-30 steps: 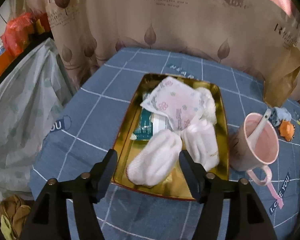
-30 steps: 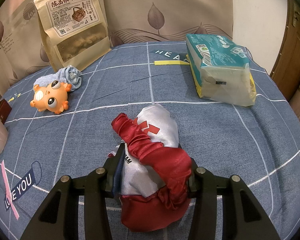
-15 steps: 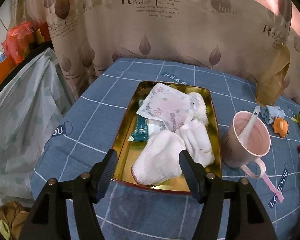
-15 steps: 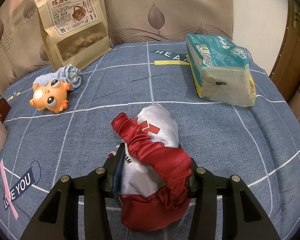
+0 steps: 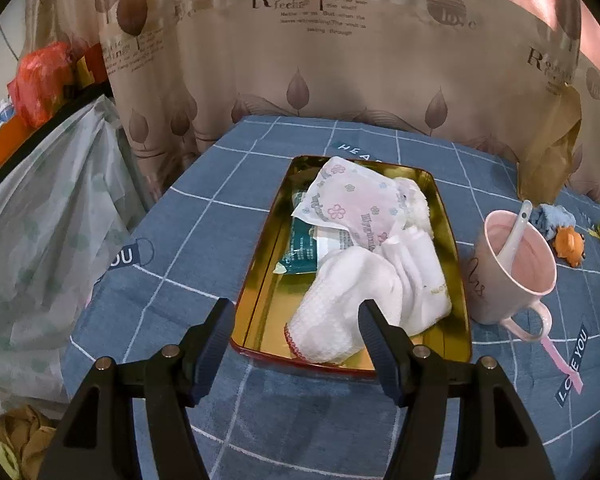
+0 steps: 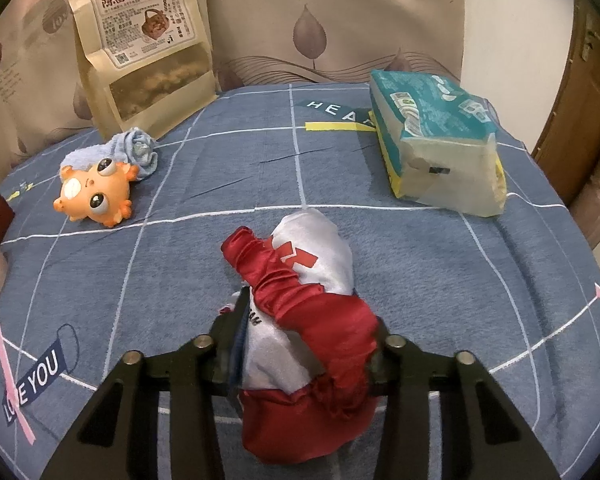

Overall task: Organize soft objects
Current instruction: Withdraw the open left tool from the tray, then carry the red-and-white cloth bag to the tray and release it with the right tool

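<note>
Surface: blue grid-patterned tablecloth (image 6: 380, 240) | Backdrop: leaf-print curtain (image 5: 340, 80) | Left gripper (image 5: 296, 320): spread wide, empty, above gold tray (image 5: 260, 280) | Right gripper (image 6: 308, 344): just closing, pinching red-and-white satin garment (image 6: 312, 320)

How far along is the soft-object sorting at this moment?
Done: white knitted socks and a floral packet already lie in the gold metal tray.
In hand: the right gripper has just been closing its jaws on the red and white satin garment, which lies on the blue checked tablecloth.
Left: the light blue cloth. The left gripper is open, empty.
</note>
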Demonstrator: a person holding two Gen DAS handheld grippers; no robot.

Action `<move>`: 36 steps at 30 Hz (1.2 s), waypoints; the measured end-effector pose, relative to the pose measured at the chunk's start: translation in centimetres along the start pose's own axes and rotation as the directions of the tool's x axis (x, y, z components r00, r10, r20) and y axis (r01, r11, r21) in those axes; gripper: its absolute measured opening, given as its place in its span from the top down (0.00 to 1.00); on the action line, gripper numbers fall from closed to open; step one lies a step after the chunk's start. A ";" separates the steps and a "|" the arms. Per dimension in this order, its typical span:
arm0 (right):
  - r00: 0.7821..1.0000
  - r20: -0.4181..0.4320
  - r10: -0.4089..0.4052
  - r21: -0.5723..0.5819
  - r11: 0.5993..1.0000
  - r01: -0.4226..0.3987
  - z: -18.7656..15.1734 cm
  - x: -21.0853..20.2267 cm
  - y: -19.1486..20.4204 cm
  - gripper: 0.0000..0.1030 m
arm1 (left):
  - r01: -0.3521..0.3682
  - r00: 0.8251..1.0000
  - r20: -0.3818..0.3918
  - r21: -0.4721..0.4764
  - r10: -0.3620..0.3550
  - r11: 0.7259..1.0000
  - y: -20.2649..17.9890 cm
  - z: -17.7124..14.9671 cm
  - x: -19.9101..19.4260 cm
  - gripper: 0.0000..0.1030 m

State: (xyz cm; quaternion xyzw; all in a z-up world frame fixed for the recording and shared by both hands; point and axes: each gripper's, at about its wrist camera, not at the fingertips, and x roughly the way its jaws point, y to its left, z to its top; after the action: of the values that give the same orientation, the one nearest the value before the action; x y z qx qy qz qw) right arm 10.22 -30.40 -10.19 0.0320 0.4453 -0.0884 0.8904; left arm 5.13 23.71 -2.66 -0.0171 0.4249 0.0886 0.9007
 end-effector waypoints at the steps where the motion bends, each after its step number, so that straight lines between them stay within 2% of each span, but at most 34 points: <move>1: 1.000 -0.001 -0.003 0.000 1.000 0.003 0.1 0.0 0.0 0.69 | 0.003 1.000 -0.002 -0.013 -0.003 1.000 0.3 0.0 0.1 0.36; 7: 1.000 0.006 -0.030 -0.021 0.999 0.030 0.4 -0.7 0.3 0.74 | 0.011 0.999 0.039 -0.047 -0.009 0.999 1.1 0.1 -0.3 0.36; 12: 0.999 0.052 -0.014 -0.028 0.999 0.016 1.3 -2.9 0.9 0.74 | 0.023 0.997 0.078 -0.062 -0.018 0.998 1.5 0.1 -0.9 0.36; 18: 0.989 0.125 0.078 -0.090 0.994 -0.067 3.2 -7.3 4.0 0.74 | 0.008 0.996 0.088 -0.100 0.001 0.995 2.3 0.1 -0.9 0.36; 21: 0.979 0.145 0.140 -0.153 0.981 -0.118 4.2 -8.9 7.1 0.74 | 0.003 0.995 0.095 -0.122 0.009 0.993 2.8 0.1 -0.9 0.36; 27: 0.948 0.127 0.293 -0.277 0.928 -0.250 5.0 -10.9 14.8 0.74 | 0.000 0.994 0.104 -0.169 0.017 0.986 4.0 0.1 -1.1 0.36; 30: 0.925 0.100 0.366 -0.348 0.884 -0.312 4.5 -12.0 18.7 0.74 | 0.002 0.995 0.095 -0.191 0.017 0.982 4.5 0.0 -0.9 0.36; 36: 0.888 0.022 0.459 -0.442 0.801 -0.403 3.6 -12.1 26.3 0.74 | 0.004 0.996 0.092 -0.202 0.015 0.979 4.8 0.0 -0.8 0.36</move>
State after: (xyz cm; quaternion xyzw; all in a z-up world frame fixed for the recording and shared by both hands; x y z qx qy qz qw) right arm 10.85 -3.45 1.08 -0.0683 0.3765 0.2141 0.8987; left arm 3.79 28.32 -1.82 -0.1030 0.3712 0.1346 0.9130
